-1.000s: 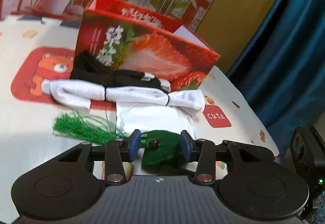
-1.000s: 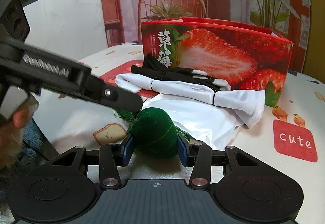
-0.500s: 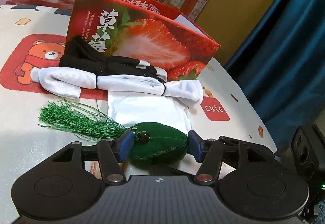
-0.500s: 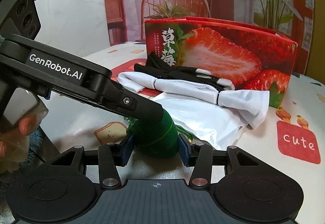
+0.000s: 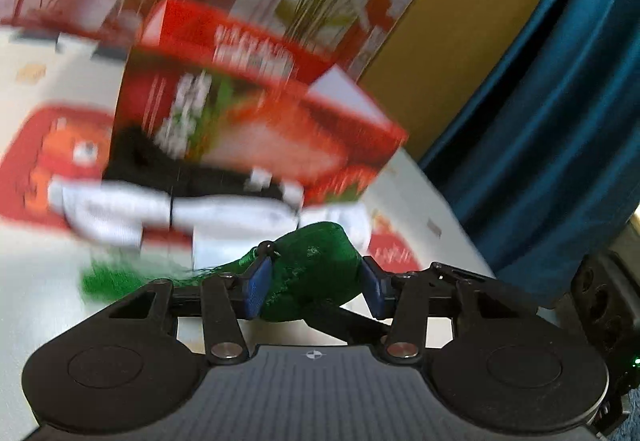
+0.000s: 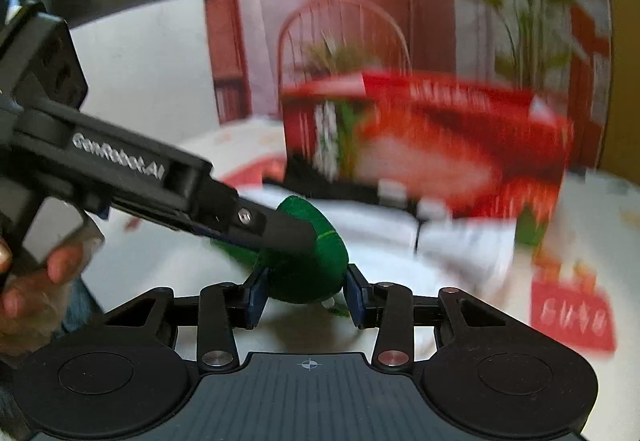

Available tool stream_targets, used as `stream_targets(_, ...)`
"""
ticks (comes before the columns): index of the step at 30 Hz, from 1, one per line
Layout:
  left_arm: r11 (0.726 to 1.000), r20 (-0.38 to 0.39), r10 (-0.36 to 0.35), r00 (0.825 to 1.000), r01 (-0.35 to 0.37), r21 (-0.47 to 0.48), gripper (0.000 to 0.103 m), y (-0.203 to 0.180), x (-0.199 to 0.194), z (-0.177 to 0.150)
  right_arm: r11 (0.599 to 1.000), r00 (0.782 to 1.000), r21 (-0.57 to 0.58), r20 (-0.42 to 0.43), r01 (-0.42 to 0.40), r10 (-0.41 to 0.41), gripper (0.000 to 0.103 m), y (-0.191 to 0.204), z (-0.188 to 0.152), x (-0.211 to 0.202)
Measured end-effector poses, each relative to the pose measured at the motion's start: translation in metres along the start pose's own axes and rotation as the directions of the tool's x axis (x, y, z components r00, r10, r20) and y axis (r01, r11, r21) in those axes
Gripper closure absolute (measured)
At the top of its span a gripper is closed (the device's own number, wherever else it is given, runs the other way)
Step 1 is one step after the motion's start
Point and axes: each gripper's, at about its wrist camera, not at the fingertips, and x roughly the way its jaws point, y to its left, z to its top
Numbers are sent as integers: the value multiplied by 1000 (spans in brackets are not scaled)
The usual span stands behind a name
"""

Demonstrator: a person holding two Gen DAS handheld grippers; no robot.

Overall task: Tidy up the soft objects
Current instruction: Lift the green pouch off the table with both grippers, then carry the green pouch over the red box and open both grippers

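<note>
Green velvet-like fabric fills the gap between both sets of fingers: a stuffed green pouch (image 5: 316, 273) with a dark bead (image 5: 265, 248) at its neck and a green tassel (image 5: 116, 279) trailing off to the left. In the left wrist view the left gripper (image 5: 316, 287) pinches the pouch between its blue pads (image 5: 255, 289), which press into its sides. The pouch looks raised above the bench (image 5: 36, 305), though blur makes that hard to confirm.

The right wrist view shows the right gripper (image 6: 306, 299) also closed on the same green pouch (image 6: 316, 265) from its own side, blue pads against the fabric. The other gripper crosses this view from the left, its black arm printed "GenRobot.AI" (image 6: 118, 157), with one black finger lying over the pouch. A hand (image 6: 32, 281) holds that tool at the left edge.

Behind the pouch lie a white folded cloth (image 5: 240, 211) and a black garment (image 5: 188, 173), both in front of a red strawberry-printed box (image 5: 256, 121). White writing on the box rim is too blurred to read. On the patterned bench cover, a red label (image 6: 570, 317) carries white letters, smeared but apparently "cute". A blue curtain (image 5: 560, 121) hangs at right.
</note>
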Motion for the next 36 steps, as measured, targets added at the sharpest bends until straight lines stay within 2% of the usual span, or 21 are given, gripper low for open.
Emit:
stream_targets(5, 1000, 93, -22, 995, 21, 9, 53, -9, -16, 42, 997, 995, -80, 96, 9, -1, 66, -4, 46, -10)
stream_targets(11, 997, 194, -31, 981, 17, 76, 53, -28, -30, 99, 983, 983, -182, 184, 27, 7, 66, -13, 110, -10)
stream_targets(20, 980, 299, -25, 954, -35, 195, 53, -59, -30, 175, 969, 949, -237, 314, 64, 14, 66, -37, 200, -1)
stream_targets(23, 979, 301, -23, 953, -39, 199, 53, -61, -19, 193, 969, 943, -235, 334, 75, 8, 66, -53, 221, 11)
stream_targets(26, 978, 275, -27, 961, -32, 207, 53, -62, 2, 206, 967, 943, -236, 332, 99, -15, 66, -66, 231, 22)
stream_targets(32, 982, 187, -35, 982, 0, 188, 53, -49, 49, 214, 971, 954, -209, 296, 118, -52, 66, -105, 220, 44)
stream_targets(36, 985, 154, -25, 988, -2, 173, 53, -45, 82, 215, 976, 964, -181, 256, 124, -75, 66, -132, 208, 61)
